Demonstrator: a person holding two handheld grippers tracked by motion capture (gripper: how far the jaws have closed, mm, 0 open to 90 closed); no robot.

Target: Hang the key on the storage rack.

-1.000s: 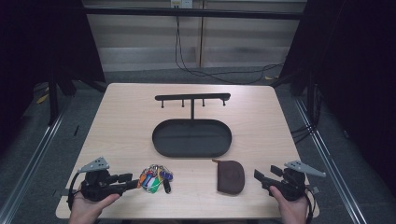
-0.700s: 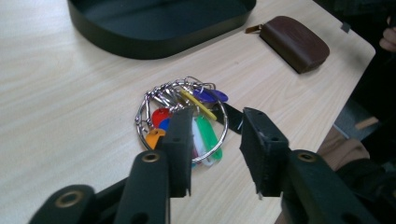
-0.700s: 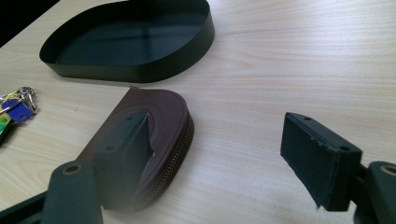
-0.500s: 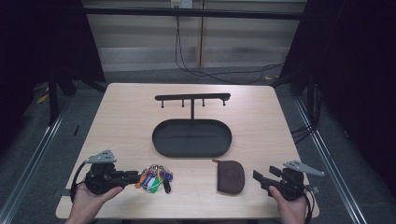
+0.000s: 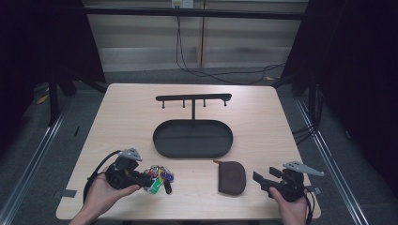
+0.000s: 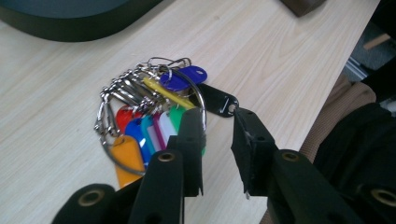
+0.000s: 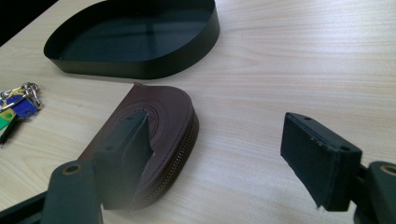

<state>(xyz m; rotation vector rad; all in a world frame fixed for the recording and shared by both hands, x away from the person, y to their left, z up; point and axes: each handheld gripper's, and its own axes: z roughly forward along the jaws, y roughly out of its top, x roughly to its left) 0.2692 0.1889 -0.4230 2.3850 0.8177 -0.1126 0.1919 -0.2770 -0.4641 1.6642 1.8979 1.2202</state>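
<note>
Two grippers near table's front edge, left gripper (image 5: 141, 179) fingers slightly apart, just closing over key bunch (image 6: 154, 109), right gripper (image 5: 263, 182) fingers wide apart.

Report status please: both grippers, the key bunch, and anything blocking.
Left gripper at key bunch, jaws just closing then reopening slightly, no firm grip seen. Right gripper open beside brown pouch. Nothing blocking.

Both grippers are chunky matte black things, the left gripper (image 5: 141, 179) and right gripper (image 5: 263, 179) each topped with a grey three-cornered plate and trailing a black cable. Up close the jaws are flat black bars with brass-looking ringed holes at the pivots, and squared-off pads with slightly rough edges. Forearms look bare, no sleeves.
</note>
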